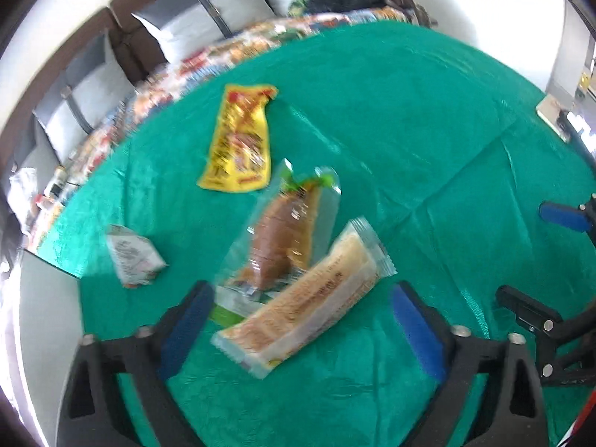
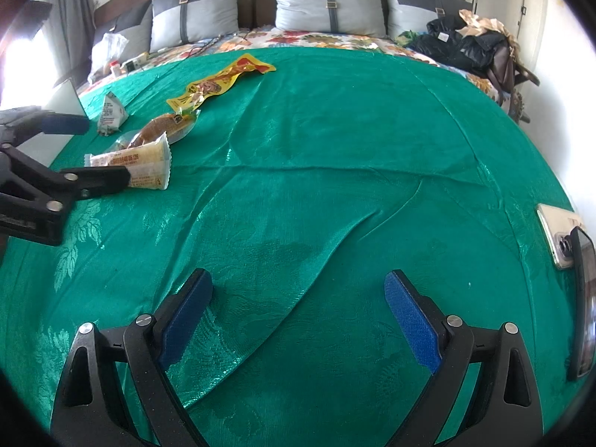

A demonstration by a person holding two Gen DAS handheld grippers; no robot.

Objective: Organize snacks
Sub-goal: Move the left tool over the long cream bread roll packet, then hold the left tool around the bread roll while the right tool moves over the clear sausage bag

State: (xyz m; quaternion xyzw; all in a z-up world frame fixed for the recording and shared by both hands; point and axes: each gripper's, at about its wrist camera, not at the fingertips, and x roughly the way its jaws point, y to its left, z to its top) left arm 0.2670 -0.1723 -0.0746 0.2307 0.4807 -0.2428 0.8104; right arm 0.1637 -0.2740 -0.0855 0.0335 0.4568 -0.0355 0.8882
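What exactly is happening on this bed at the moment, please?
A person with a gripper in each hand is sorting snacks on the green cover. The left gripper is open around the pale cake bar, not yet pinching it. A brown bun pack, a yellow pouch and a small white packet lie beyond. The right gripper is open and empty.

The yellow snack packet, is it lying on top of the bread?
No, the yellow snack packet lies flat on the green cloth, apart from the bread.
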